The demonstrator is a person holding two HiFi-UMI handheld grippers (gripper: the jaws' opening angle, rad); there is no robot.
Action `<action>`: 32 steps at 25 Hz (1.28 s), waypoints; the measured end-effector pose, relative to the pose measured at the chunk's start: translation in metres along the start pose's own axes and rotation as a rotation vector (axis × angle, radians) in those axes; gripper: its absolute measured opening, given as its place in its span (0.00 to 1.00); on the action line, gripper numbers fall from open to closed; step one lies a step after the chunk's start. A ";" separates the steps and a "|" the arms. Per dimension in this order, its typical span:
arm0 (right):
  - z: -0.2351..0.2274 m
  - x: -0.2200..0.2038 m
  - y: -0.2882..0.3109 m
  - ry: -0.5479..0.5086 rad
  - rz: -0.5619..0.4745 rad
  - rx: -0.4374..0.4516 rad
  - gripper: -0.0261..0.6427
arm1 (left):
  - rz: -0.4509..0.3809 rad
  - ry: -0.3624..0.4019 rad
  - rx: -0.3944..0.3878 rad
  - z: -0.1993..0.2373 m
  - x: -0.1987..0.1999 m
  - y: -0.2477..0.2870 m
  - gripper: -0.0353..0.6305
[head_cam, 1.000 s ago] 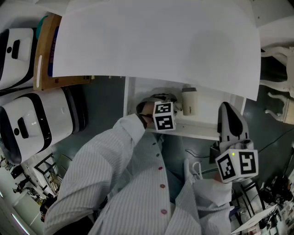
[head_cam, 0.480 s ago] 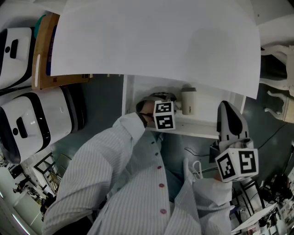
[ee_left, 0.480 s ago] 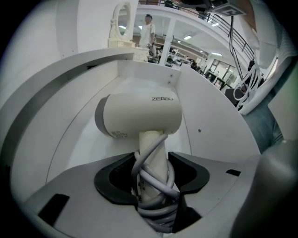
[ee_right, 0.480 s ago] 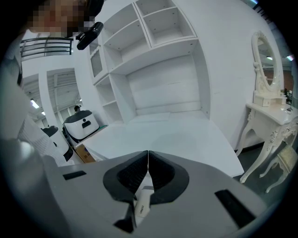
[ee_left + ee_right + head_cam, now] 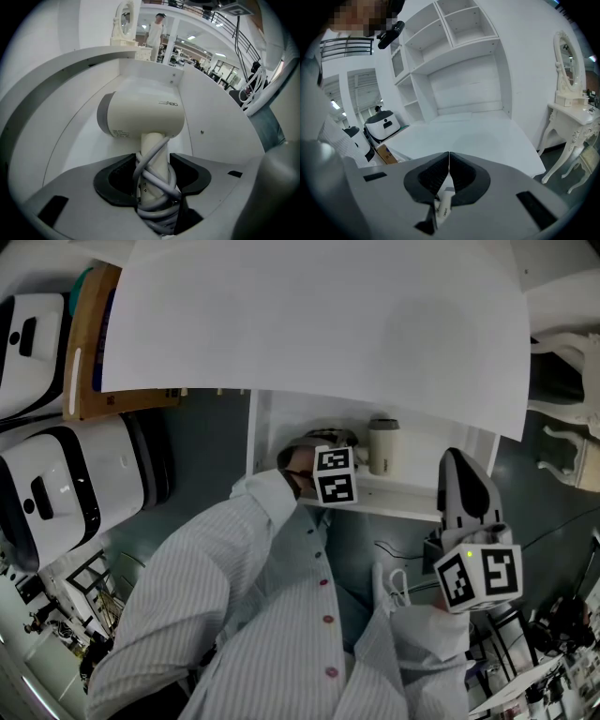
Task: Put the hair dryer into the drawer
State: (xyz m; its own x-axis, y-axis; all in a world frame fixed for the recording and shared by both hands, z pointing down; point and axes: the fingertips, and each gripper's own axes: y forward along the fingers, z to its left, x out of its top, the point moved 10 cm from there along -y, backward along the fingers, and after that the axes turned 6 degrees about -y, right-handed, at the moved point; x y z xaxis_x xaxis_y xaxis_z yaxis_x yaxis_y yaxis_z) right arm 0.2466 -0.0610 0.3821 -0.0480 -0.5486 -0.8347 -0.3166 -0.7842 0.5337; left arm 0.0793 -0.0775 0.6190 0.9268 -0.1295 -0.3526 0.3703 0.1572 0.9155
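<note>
The cream hair dryer (image 5: 140,115) lies inside the open white drawer (image 5: 220,117), its barrel crosswise and its handle, wound with grey cord, pointing back at me. My left gripper (image 5: 157,197) is shut on that wrapped handle. From the head view the drawer (image 5: 375,501) sticks out under the white tabletop (image 5: 319,324). There the dryer (image 5: 382,446) shows in it, and the left gripper (image 5: 339,441) reaches down beside it, mostly hidden by its marker cube and my sleeve. My right gripper (image 5: 457,457) is held to the right of the drawer, shut and empty, its jaws meeting (image 5: 449,164).
Two white machines (image 5: 56,484) and a cardboard box (image 5: 94,343) stand on the floor at the left. A white ornate vanity (image 5: 569,93) stands to the right of the table, and a white shelf unit (image 5: 454,61) behind it. Cables (image 5: 403,587) lie below the drawer.
</note>
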 end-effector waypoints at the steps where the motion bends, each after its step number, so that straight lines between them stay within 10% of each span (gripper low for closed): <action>1: 0.000 -0.001 0.000 -0.001 0.002 0.001 0.06 | -0.002 -0.003 -0.001 0.000 0.000 0.000 0.39; 22: 0.007 0.006 -0.017 -0.036 -0.024 0.035 0.06 | -0.057 -0.060 0.024 -0.004 0.010 -0.021 0.50; 32: 0.010 0.017 -0.038 -0.071 -0.044 0.064 0.06 | -0.269 -0.196 0.078 -0.008 0.038 -0.088 0.50</action>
State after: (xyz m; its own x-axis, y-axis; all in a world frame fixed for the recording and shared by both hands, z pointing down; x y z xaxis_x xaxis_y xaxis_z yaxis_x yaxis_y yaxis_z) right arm 0.2484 -0.0374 0.3464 -0.0990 -0.4906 -0.8657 -0.3794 -0.7857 0.4886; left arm 0.0828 -0.0880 0.5236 0.7641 -0.3431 -0.5462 0.5867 0.0179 0.8096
